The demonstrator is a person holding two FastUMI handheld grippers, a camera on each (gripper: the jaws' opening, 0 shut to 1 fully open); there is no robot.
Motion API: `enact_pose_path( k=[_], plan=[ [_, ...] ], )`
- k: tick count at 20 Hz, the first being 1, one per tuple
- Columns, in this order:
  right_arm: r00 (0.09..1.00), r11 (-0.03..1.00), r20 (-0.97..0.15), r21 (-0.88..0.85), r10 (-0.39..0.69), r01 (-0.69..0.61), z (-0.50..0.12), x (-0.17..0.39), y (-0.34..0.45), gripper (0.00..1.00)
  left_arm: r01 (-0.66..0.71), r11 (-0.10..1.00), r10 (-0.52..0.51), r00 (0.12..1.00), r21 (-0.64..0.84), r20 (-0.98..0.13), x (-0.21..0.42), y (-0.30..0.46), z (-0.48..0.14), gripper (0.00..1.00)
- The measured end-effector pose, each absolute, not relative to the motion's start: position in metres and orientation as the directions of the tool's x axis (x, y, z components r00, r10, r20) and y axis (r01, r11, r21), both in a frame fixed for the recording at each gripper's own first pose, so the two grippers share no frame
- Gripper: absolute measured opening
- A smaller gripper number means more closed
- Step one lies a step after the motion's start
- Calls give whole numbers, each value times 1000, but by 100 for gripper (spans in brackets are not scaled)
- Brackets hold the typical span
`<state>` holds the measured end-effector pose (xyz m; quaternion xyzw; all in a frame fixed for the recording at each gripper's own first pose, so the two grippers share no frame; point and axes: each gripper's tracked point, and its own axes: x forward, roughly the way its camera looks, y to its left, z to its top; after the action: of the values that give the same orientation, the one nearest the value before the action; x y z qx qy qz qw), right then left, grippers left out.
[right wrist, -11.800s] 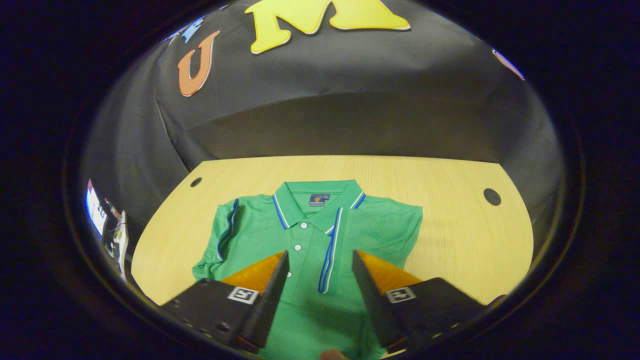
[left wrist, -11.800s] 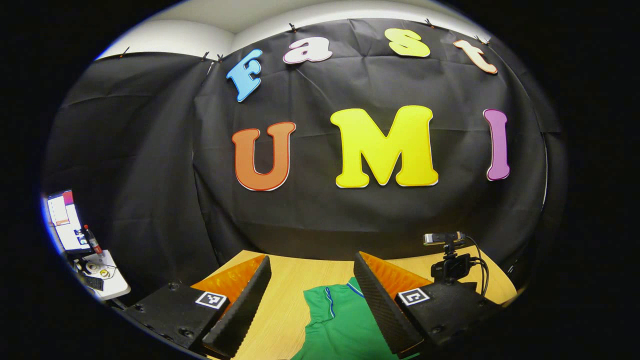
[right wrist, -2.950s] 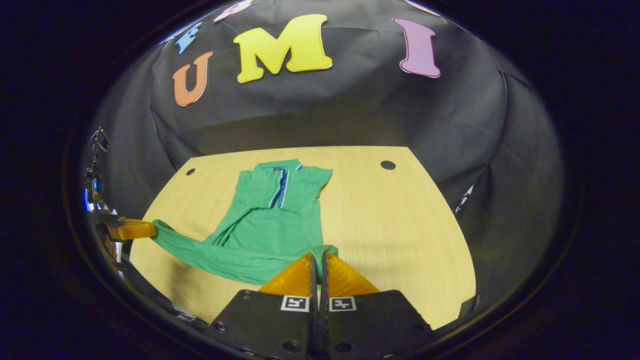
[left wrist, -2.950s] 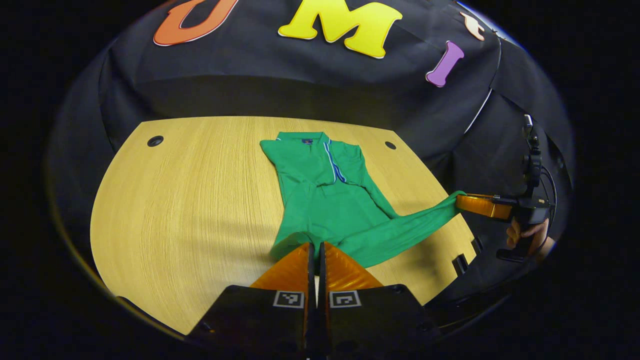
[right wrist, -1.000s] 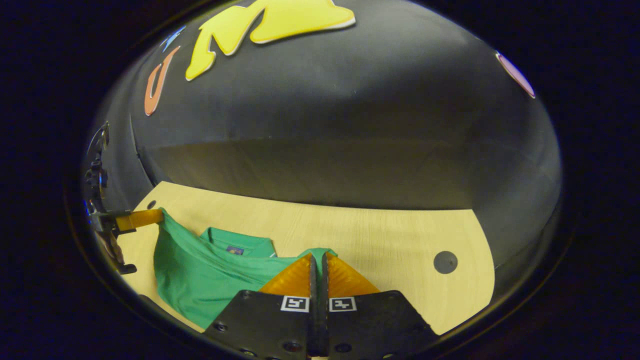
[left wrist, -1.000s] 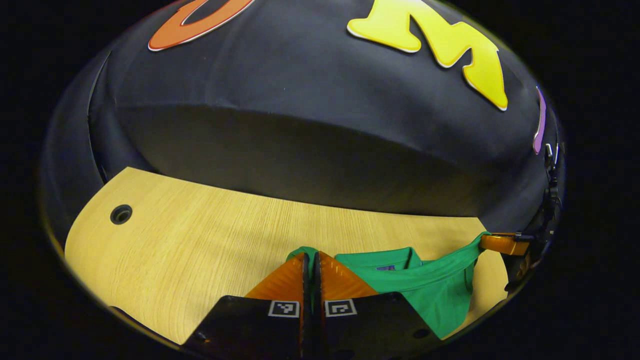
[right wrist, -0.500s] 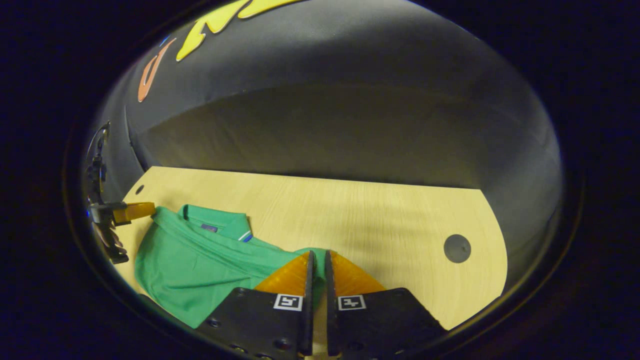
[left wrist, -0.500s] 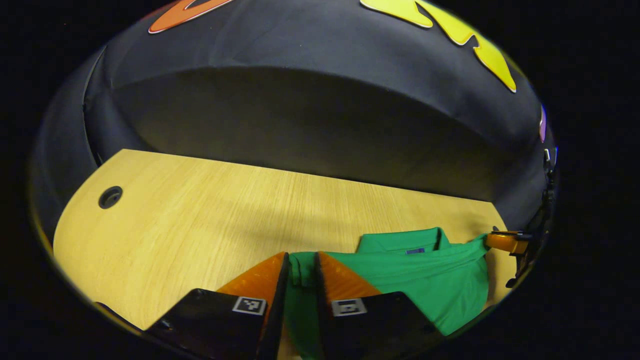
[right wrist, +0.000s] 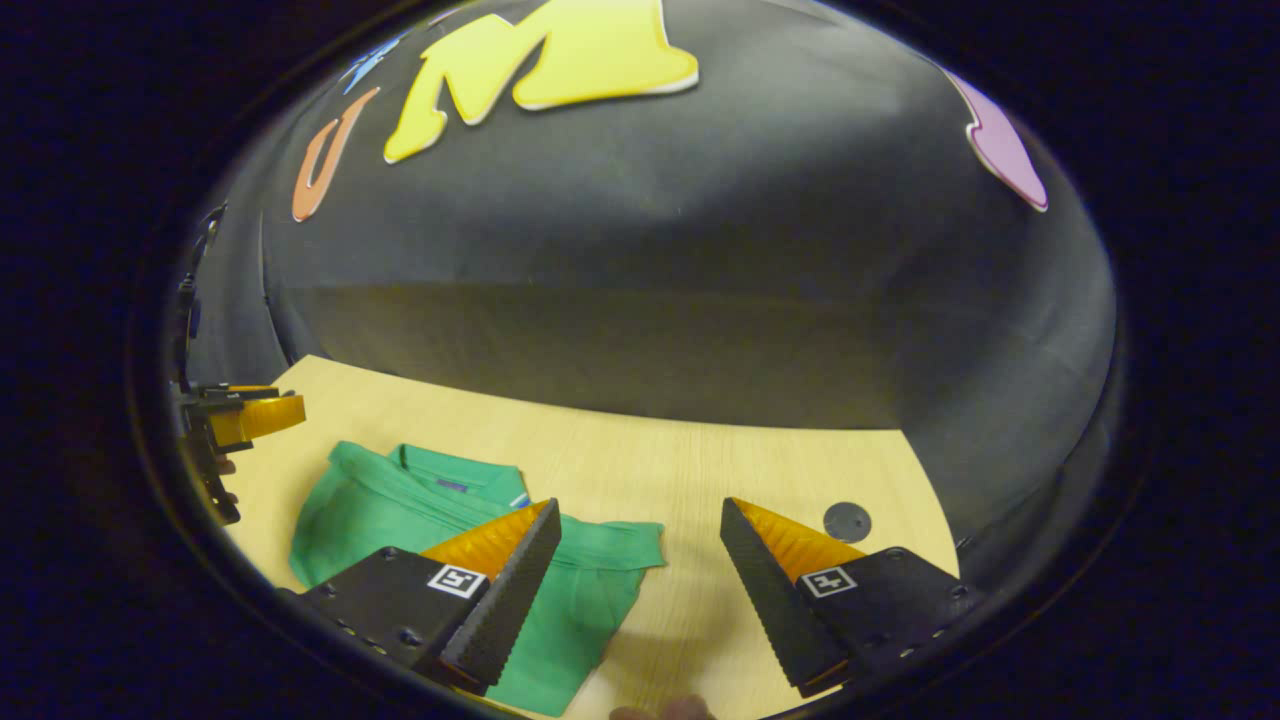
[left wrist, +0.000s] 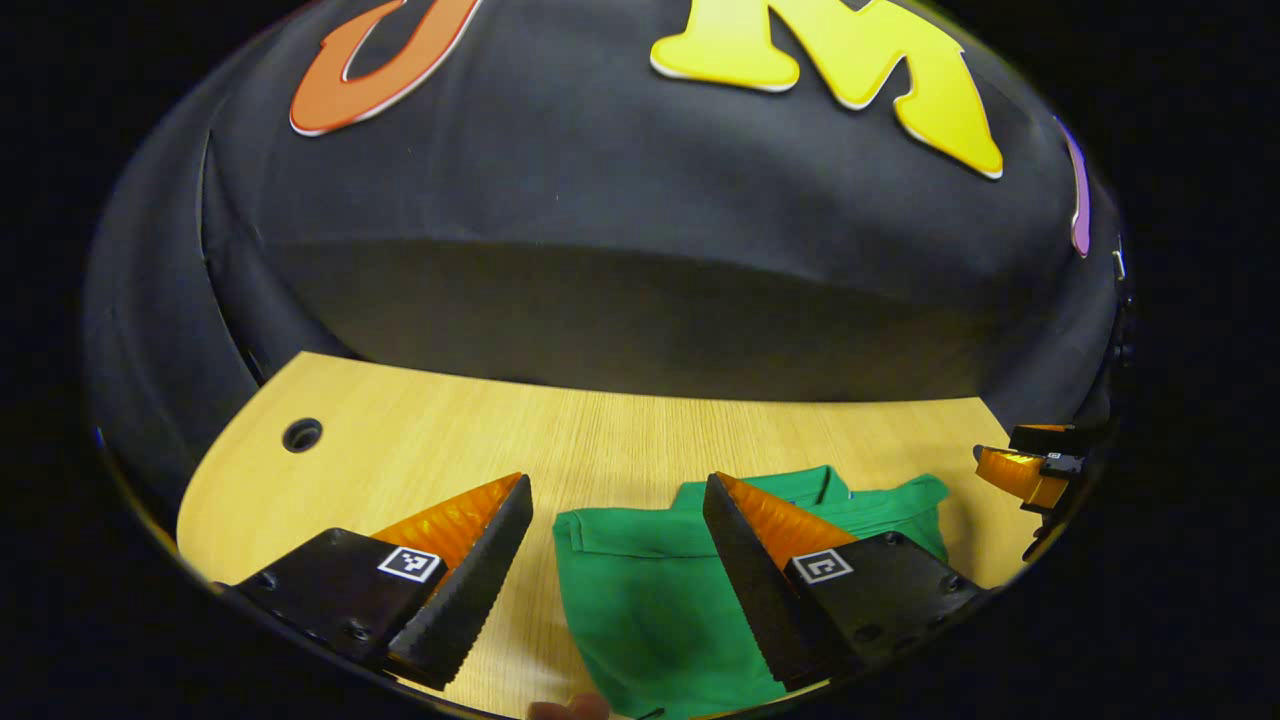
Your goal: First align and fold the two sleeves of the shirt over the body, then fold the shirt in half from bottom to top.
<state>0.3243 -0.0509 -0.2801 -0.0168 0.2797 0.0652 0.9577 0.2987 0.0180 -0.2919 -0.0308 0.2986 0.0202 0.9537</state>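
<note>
With both my claws spread apart over the folded shirt on the desk, the left gripper view shows my right claw at 3 o'clock, while the right gripper view shows my left claw at 9 o'clock.

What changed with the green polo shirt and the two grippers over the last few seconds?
Both grippers let go: the left gripper and right gripper, shut on the hem three seconds ago, now stand open. They carried the hem up to the collar, so the green polo shirt lies folded in half. The light wooden table stayed as it was.
</note>
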Motion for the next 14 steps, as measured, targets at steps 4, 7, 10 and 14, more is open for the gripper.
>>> enact_pose_path(
  k=[4, 7, 10, 14],
  plan=[
    [893, 991, -433, 5, 124, -136, -212, 280, -43, 98, -74, 995, 35, 883, -65, -468, 266, 2, -214, 100],
    [931, 991, -342, 6, 129, -135, -155, 226, -34, 98, -80, 996, 60, 934, -44, -352, 223, -5, -145, 100],
    [961, 993, -253, 14, 115, -115, -103, 156, -29, 98, -86, 996, 74, 956, -31, -285, 165, -12, -95, 100],
    [983, 995, -152, 13, 102, -101, -56, 52, -17, 96, -57, 998, 63, 981, 37, -182, 78, -26, -35, 100]
  ],
)
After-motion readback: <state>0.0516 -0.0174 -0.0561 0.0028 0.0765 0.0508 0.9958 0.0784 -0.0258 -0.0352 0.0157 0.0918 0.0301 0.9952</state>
